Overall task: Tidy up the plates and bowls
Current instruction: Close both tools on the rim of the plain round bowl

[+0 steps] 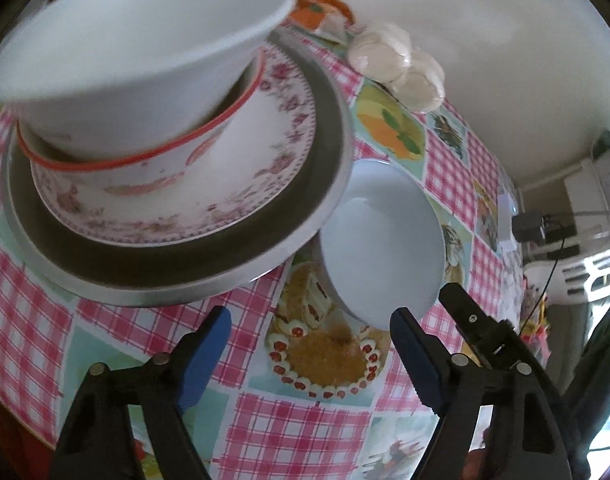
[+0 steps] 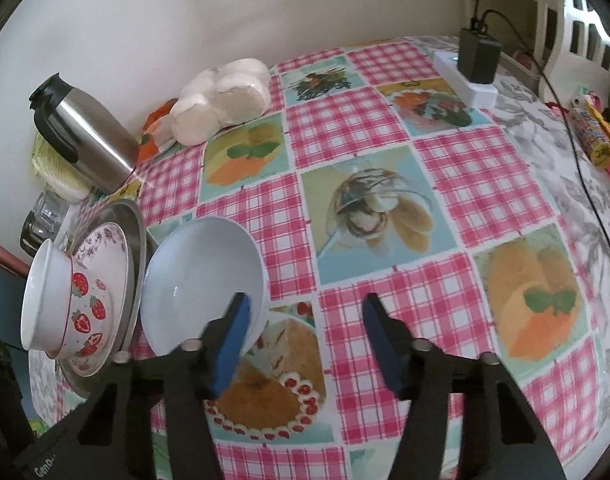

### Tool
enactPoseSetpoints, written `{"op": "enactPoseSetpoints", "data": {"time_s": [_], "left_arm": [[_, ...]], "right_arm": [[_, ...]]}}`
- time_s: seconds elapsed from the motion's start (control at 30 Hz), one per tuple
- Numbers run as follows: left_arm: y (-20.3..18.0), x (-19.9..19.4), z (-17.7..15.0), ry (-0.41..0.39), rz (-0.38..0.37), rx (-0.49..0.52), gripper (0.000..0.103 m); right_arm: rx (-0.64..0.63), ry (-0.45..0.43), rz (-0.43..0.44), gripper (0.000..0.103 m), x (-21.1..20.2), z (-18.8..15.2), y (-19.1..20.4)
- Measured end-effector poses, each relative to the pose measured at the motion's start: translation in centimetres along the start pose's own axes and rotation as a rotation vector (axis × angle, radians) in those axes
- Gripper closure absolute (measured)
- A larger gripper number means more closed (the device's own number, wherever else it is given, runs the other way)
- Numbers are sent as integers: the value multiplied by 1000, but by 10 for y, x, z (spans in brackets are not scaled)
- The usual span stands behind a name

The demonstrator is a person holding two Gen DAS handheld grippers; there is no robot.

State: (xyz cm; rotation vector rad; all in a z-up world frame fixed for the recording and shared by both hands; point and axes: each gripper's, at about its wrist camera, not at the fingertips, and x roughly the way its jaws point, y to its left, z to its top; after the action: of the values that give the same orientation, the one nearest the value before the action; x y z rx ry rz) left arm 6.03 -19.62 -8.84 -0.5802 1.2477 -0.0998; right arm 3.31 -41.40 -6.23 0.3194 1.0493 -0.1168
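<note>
A stack stands on the checked tablecloth: a metal tray (image 1: 325, 168) at the bottom, a floral plate (image 1: 273, 152), a strawberry bowl (image 1: 145, 168) with a red rim, and a white bowl (image 1: 137, 52) nested on top. Beside the stack, a pale bowl (image 1: 381, 240) tilts against the tray's edge. My left gripper (image 1: 309, 340) is open above the cloth in front of the pale bowl, with nothing between its fingers. My right gripper (image 2: 307, 338) is open too. Its left finger (image 2: 233, 340) overlaps the pale bowl's (image 2: 201, 276) near rim, and only cloth shows between the pads.
A steel thermos jug (image 2: 81, 136), glass jars (image 2: 45, 216) and a bag of round white cakes (image 2: 221, 100) sit along the wall. A power strip with an adapter (image 2: 475, 64) and its cable lie at the far right, near snack packets (image 2: 593, 136).
</note>
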Motion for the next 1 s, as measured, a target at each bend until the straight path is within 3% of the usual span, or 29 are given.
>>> {"op": "enactPoseSetpoints", "data": {"time_s": [0.17,0.33,0.4,0.67,1.0], "left_arm": [[4,4,4,11,-26,-54,21],[5,10,10,18,-15,-73,22],[8,13,11,32,-20,-90,28],[16,12,12,29,0,-103,31],[13,17,0,67,9,-81,31]], "right_arm": [[-24,13,16,62,11,3,10],[-42,40,15,80,25,4,18],[-45,48,28,85,31,5,21],[-59,93,26,89,50,3,30],[-73,107,-17,90,39,-1,17]]}}
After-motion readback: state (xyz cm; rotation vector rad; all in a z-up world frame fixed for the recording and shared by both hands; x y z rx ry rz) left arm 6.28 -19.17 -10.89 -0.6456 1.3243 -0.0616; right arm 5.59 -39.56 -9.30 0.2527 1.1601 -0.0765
